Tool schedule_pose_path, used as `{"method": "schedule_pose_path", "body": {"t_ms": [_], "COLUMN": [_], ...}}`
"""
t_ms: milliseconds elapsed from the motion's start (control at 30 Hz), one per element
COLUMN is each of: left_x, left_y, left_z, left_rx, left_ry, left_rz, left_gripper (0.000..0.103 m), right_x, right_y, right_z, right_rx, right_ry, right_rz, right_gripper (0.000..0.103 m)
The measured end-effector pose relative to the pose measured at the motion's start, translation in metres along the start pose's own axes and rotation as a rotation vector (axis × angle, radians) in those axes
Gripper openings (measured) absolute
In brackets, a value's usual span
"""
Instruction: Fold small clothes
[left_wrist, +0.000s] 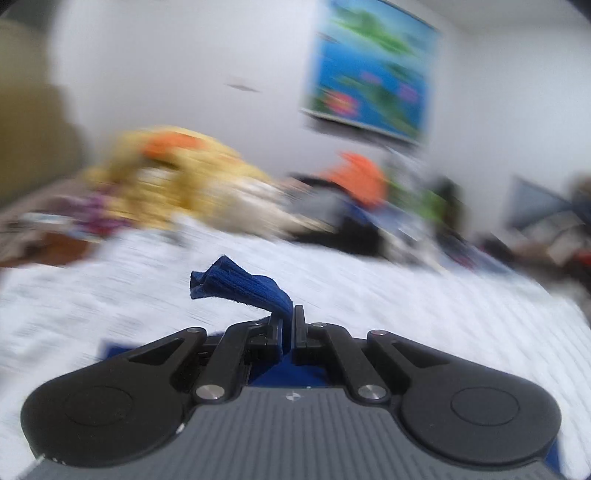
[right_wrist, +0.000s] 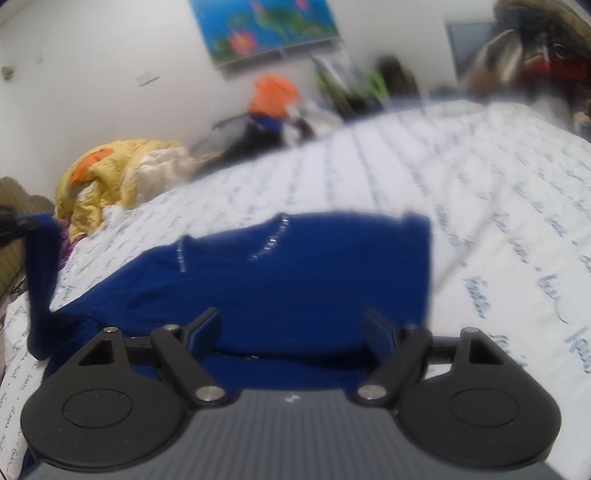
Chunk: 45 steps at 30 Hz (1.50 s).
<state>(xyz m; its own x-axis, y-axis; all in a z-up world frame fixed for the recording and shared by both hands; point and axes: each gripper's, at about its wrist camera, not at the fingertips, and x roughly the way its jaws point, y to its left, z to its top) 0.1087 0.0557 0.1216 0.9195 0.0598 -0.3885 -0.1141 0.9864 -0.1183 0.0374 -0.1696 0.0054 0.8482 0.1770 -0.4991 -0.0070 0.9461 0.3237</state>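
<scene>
Folding is barely starting: my left gripper (left_wrist: 289, 325) is pinching an edge of the blue knit garment (right_wrist: 295, 280) and lifting it, while my right gripper (right_wrist: 291, 328) is hovering wide open over the rest, spread on the script-printed bedsheet (right_wrist: 480, 206). Motion blur is hiding which edge I'm holding.

The bedsheet (right_wrist: 461, 192) is printed all over with rows of dark cursive writing, clearest along the right side of the right wrist view, but the script is too blurred and slanted to make out any word for certain (it may be the same short phrase repeated). In the left wrist view the sheet's print is only streaks.
</scene>
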Motion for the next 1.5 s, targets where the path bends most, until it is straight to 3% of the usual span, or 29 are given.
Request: {"method": "schedule_pose_path", "body": {"t_ms": [100, 167, 233, 267, 300, 333, 433, 567, 700, 833, 933, 1000, 1067, 1100, 1133, 1167, 1233, 1333, 1500], "left_x": [0.014, 0.025, 0.033, 0.037, 0.036, 0.034, 0.016, -0.004, -0.008, -0.007, -0.004, 0.000, -0.001, -0.001, -0.001, -0.002, -0.003, -0.003, -0.007], "left_y": [-0.062, -0.094, -0.103, -0.106, -0.108, -0.104, -0.089, -0.048, 0.003, 0.035, 0.051, 0.057, 0.062, 0.063, 0.061, 0.061, 0.062, 0.064, 0.067], "left_z": [-0.036, -0.063, -0.090, -0.099, -0.107, -0.112, -0.114, -0.103, -0.101, -0.107, -0.115, -0.120, -0.123, -0.123, -0.122, -0.122, -0.122, -0.122, -0.120], "left_rx": [0.115, 0.200, 0.245, 0.269, 0.289, 0.313, 0.411, 0.434, 0.384, 0.329, 0.299, 0.275, 0.230, 0.224, 0.226, 0.226, 0.216, 0.201, 0.190], "left_ry": [0.090, 0.191, 0.271, 0.308, 0.320, 0.300, 0.203, 0.129, 0.156, 0.205, 0.230, 0.250, 0.244, 0.246, 0.245, 0.245, 0.245, 0.246, 0.223], "left_rz": [-0.111, -0.179, -0.226, -0.250, -0.267, -0.265, -0.207, -0.109, -0.008, 0.045, 0.074, 0.086, 0.079, 0.079, 0.079, 0.078, 0.075, 0.079, 0.120], "left_gripper": [0.003, 0.007, 0.038, 0.070, 0.092, 0.096, 0.102, 0.103, 0.103, 0.103, 0.103, 0.103, 0.103, 0.103, 0.103, 0.103, 0.103, 0.103, 0.103], "right_x": [-0.008, -0.014, -0.018, -0.019, -0.020, -0.020, -0.017, 0.003, 0.047, 0.087, 0.098, 0.101, 0.106, 0.109, 0.109, 0.109, 0.108, 0.103, 0.079], "right_y": [-0.012, -0.021, -0.029, -0.033, -0.038, -0.041, -0.044, -0.020, 0.001, 0.010, 0.007, 0.010, 0.019, 0.024, 0.029, 0.034, 0.037, 0.030, 0.027], "right_z": [0.001, 0.003, 0.006, 0.008, 0.010, 0.012, 0.019, 0.029, 0.032, 0.027, 0.025, 0.026, 0.025, 0.025, 0.024, 0.023, 0.023, 0.022, 0.031], "right_rx": [0.023, 0.035, 0.046, 0.052, 0.064, 0.077, 0.101, 0.085, 0.134, 0.205, 0.254, 0.257, 0.237, 0.217, 0.185, 0.148, 0.113, 0.143, 0.088], "right_ry": [-0.016, -0.035, -0.056, -0.061, -0.065, -0.068, -0.065, -0.020, 0.084, 0.169, 0.159, 0.160, 0.182, 0.189, 0.179, 0.171, 0.165, 0.134, 0.020], "right_rz": [-0.026, -0.045, -0.068, -0.077, -0.084, -0.087, -0.050, 0.114, 0.281, 0.282, 0.287, 0.286, 0.294, 0.286, 0.264, 0.226, 0.164, 0.158, 0.090], "right_gripper": [0.083, 0.083, 0.083, 0.083, 0.083, 0.083, 0.083, 0.083, 0.082, 0.082, 0.082, 0.075, 0.058, 0.055, 0.047, 0.029, 0.012, 0.008, 0.004]}}
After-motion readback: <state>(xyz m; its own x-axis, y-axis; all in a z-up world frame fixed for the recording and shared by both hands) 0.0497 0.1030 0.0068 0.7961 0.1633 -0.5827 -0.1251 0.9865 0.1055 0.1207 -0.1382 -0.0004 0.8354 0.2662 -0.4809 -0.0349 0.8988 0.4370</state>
